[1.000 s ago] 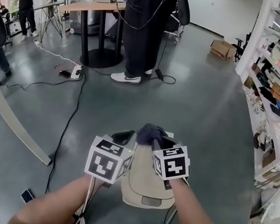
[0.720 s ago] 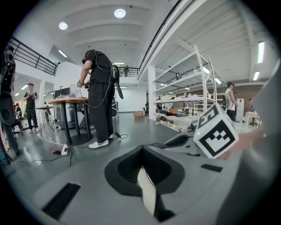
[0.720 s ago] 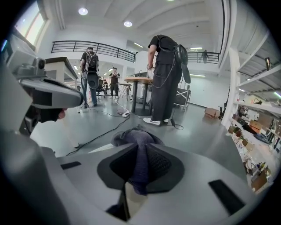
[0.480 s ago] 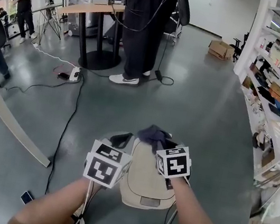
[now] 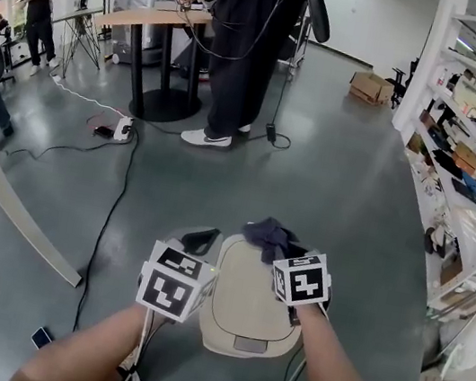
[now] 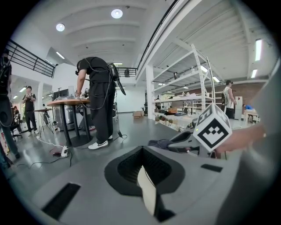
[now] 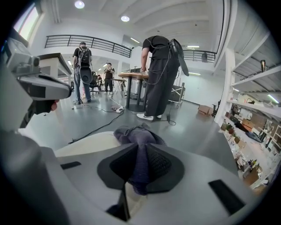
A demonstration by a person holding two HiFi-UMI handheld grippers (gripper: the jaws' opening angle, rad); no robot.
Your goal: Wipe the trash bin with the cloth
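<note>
Meanwhile cloth (image 5: 271, 234) (in right tool (image 7: 139, 169)) shifted rightward on bin (image 5: 244, 309).

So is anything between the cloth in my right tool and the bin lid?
Nothing visible. The right tool is shut on the cloth, and the cloth appears to rest directly on the far edge of the trash bin lid.
</note>
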